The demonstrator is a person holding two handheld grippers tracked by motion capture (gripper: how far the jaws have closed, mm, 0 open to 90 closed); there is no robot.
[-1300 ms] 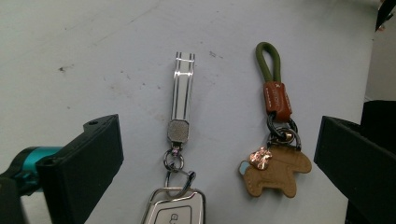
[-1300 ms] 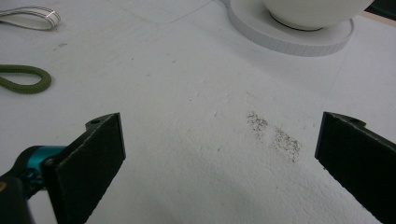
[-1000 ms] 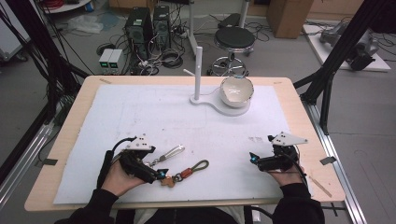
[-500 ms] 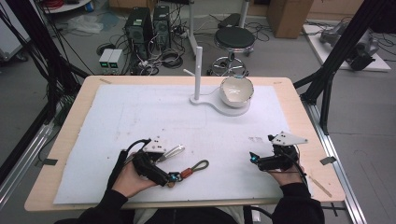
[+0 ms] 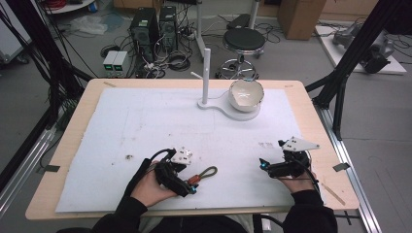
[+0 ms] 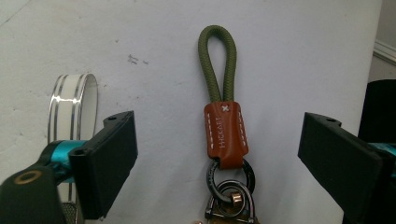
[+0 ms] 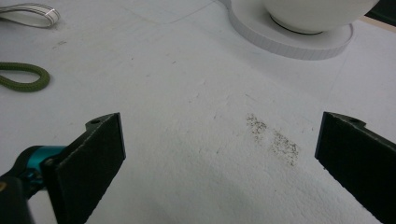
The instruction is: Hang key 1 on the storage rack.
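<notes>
High view: the left gripper (image 5: 190,187) sits at the 7 o'clock area of the table (image 5: 73,126), directly over the metal end of the keychain (image 5: 204,174), whose green rope loop extends toward 2 o'clock from the gripper. Left gripper view: the keychain (image 6: 225,135) lies flat on the white mat (image 6: 289,56), centred between the two black jaws; its brown leather tab and metal rings are clear of both pads. The jaws have just been closing but remain released, not yet pressing the keychain. Right gripper (image 5: 263,165) rests at 5 o'clock, jaws spread wide and released, gripping nothing. A white bowl (image 5: 246,94) on its stand sits at 1 o'clock.
</notes>
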